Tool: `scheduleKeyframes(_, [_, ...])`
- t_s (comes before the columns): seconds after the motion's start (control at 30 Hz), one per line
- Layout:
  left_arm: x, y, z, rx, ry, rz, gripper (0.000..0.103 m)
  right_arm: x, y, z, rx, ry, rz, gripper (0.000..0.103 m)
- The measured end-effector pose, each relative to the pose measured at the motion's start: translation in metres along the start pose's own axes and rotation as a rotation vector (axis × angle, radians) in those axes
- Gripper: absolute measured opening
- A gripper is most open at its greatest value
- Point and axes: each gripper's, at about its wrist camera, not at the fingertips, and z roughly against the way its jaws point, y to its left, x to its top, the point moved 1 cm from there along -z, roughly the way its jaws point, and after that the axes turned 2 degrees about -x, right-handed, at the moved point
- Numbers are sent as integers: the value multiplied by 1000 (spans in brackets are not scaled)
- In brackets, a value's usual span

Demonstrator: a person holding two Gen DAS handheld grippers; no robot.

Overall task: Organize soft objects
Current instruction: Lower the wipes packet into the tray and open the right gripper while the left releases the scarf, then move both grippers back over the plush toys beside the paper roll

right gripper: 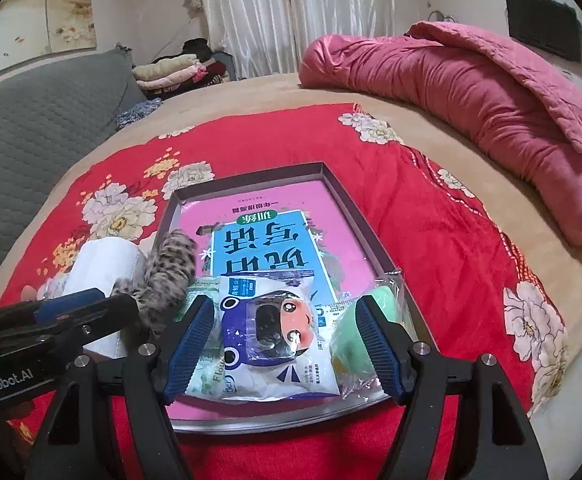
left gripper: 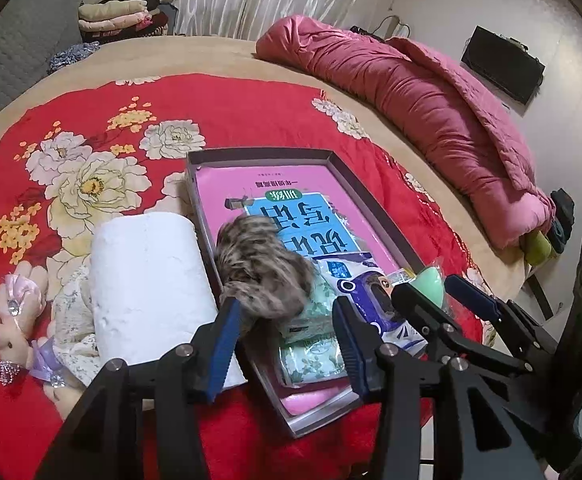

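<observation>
Several soft things crowd the near end of the box (right gripper: 333, 184): a furry spotted scrunchie (left gripper: 263, 268) on its 9 o'clock rim, tissue packs, a cartoon packet (right gripper: 275, 336) and a green sponge (right gripper: 355, 344). My left hand-held gripper (left gripper: 287, 344) is wide by the scrunchie, which could slide off. My right hand-held gripper (right gripper: 287, 344) is wide around the packet and may snag the sponge wrapper. Only the left view shows the plush bunny (left gripper: 15, 320) at 9 o'clock.

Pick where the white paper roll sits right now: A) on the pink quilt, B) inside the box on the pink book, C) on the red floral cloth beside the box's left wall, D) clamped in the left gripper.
C: the white paper roll lies on the red floral cloth, outside the box, with the left gripper open and empty.
</observation>
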Motion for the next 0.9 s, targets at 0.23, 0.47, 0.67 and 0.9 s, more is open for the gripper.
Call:
scheduleKeyframes(0.23, [0,5,10,-4,-28,14,53,1,4,1,-9,-2,14,75])
scheduleKeyframes(0.47, [-5,14,23,46,-55,36,54,1,3,0,-18,4,11,75])
scheduleKeyframes(0.67, [-11,22,36,102,-73,40,60,1,3,1,-28,10,14,75])
scheduleKeyframes(0.9, [-20,58,78,141,-133,123,61,6,19,15,-11,-26,52,75])
